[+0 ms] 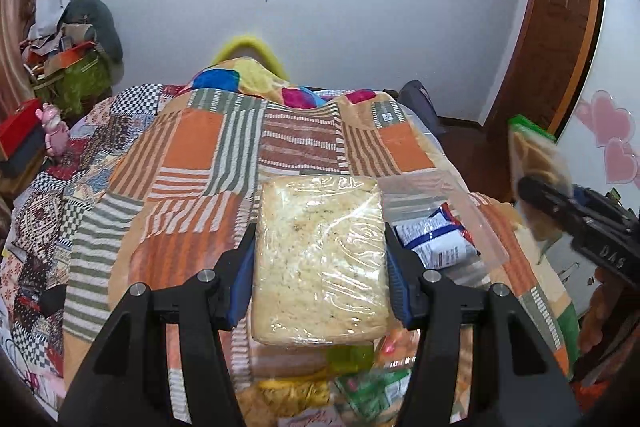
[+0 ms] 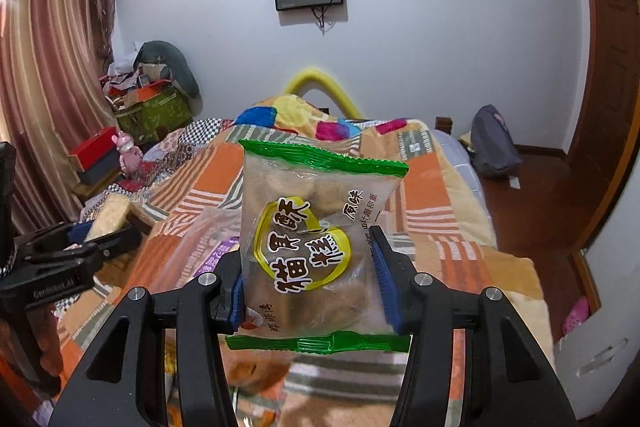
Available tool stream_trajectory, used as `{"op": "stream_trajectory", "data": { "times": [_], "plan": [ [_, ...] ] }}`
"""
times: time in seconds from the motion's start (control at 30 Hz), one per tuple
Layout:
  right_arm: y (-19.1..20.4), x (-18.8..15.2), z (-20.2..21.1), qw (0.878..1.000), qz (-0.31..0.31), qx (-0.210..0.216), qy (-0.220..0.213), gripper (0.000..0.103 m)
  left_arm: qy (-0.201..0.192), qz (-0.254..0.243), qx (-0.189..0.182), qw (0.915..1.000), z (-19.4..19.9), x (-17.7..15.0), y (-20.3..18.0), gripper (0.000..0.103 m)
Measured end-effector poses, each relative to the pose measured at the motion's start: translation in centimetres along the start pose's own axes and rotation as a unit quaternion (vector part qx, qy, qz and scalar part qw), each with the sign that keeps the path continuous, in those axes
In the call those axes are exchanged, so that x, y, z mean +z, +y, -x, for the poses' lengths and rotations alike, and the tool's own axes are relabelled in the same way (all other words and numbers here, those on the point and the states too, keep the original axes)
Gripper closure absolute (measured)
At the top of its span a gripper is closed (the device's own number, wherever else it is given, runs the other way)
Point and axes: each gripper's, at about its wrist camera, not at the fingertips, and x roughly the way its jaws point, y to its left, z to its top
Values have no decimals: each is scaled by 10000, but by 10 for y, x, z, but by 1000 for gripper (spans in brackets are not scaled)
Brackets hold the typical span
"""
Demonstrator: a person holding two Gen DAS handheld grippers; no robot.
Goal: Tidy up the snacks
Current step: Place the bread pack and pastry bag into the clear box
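My left gripper (image 1: 320, 267) is shut on a clear-wrapped pale rice cake block (image 1: 320, 263) and holds it above the patchwork blanket (image 1: 192, 147). My right gripper (image 2: 310, 279) is shut on a clear snack packet with green sealed ends and a yellow label (image 2: 316, 243), held upright above the bed. The right gripper with its packet shows at the right edge of the left wrist view (image 1: 536, 167). The left gripper with the rice cake shows at the left of the right wrist view (image 2: 108, 215). A clear zip bag (image 1: 440, 227) lies on the bed to the right of the rice cake, with a blue-and-white packet (image 1: 436, 239) in it.
More snack packets (image 1: 360, 387) lie on the blanket beneath my left gripper. A red box (image 2: 94, 149) and pink toy (image 2: 128, 151) sit left of the bed by a cluttered green bin (image 2: 152, 111). A grey backpack (image 2: 492, 143) stands on the wooden floor at right.
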Motion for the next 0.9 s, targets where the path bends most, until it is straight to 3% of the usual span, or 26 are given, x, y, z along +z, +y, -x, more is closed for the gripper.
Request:
{"op": "stream_trajectory", "data": {
  "times": [0.2,0.47,0.77,0.9],
  "plan": [
    [-9,-1,-41,9991,-74,-22,412,55,249,138,-132,9995,-40,4,-6,47],
    [-14,-8,-74,9959,-68,27,902,55,643,-48,-228,9977,-83,-5,-23,47],
    [-16,-14,-87,9933,-19,174,1143,53,925,-154,-184,9954,-107,-16,-36,47],
    [-18,-15,-88,9925,-32,189,1207,51,878,-185,-100,9959,-106,-18,-39,47]
  ]
}}
